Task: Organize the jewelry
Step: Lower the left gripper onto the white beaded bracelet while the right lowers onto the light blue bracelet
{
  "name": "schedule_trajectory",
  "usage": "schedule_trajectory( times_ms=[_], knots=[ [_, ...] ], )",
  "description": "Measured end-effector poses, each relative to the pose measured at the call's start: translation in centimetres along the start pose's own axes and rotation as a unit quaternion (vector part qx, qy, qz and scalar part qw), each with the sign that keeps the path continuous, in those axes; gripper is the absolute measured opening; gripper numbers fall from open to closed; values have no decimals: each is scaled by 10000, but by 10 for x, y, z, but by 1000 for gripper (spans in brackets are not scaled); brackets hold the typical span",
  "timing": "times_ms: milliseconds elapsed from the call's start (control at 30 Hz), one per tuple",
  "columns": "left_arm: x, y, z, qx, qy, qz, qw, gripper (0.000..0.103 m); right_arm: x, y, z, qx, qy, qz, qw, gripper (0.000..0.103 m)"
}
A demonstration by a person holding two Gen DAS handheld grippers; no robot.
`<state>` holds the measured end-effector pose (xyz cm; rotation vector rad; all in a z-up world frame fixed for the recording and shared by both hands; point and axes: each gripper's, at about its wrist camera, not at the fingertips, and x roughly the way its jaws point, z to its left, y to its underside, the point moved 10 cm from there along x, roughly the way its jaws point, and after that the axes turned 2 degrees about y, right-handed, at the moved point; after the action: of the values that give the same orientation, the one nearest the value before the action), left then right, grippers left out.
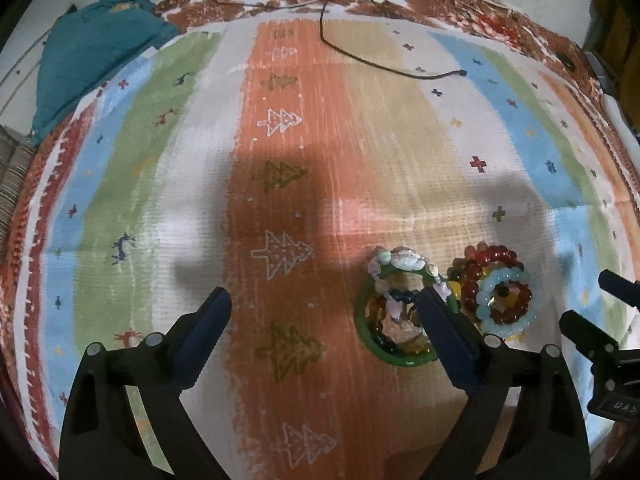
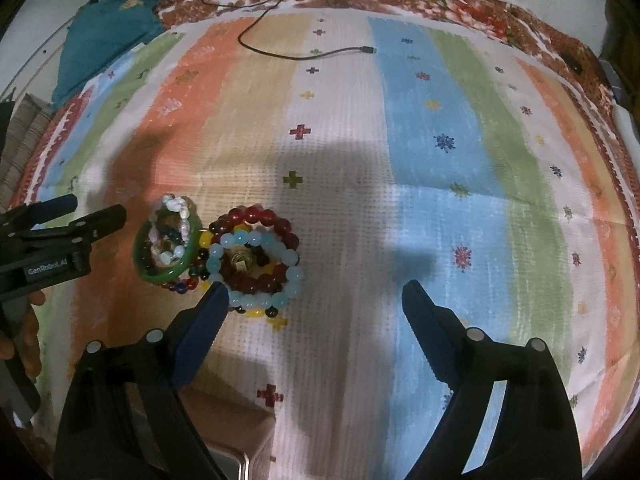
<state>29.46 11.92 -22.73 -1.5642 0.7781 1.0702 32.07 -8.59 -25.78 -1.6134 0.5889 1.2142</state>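
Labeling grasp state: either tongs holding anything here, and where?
Nothing held. Left tongs and right tongs are open above the bracelet pile.

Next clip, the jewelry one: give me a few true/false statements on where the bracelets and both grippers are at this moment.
1. The green bangle lies left of the pale blue bead bracelet in the right wrist view. True.
2. The left gripper is shut on the bangle. False: its fingers are spread, holding nothing.
3. The right gripper is open. True.
4. The black cable lies across the bracelets. False: it lies far beyond them on the striped cloth.
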Motion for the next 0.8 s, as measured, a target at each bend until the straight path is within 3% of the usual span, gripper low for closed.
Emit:
schedule_trajectory(
  times_ms=[200, 533, 633, 800],
  knots=[
    [14, -3, -2, 62, 44, 139, 9999, 78, 10, -5, 2, 24, -9, 58, 10000, 80],
    [28, -6, -7, 164, 92, 232, 9996, 74, 23, -7, 5, -62, -41, 202, 9998, 66],
    [34, -4, -9, 305, -22, 331, 9990, 63, 28, -6, 5, -69, -13, 231, 9997, 62],
    [42, -2, -10, 294, 50, 416, 9987, 57, 40, -3, 6, -111, -48, 365, 9993, 46]
  ],
)
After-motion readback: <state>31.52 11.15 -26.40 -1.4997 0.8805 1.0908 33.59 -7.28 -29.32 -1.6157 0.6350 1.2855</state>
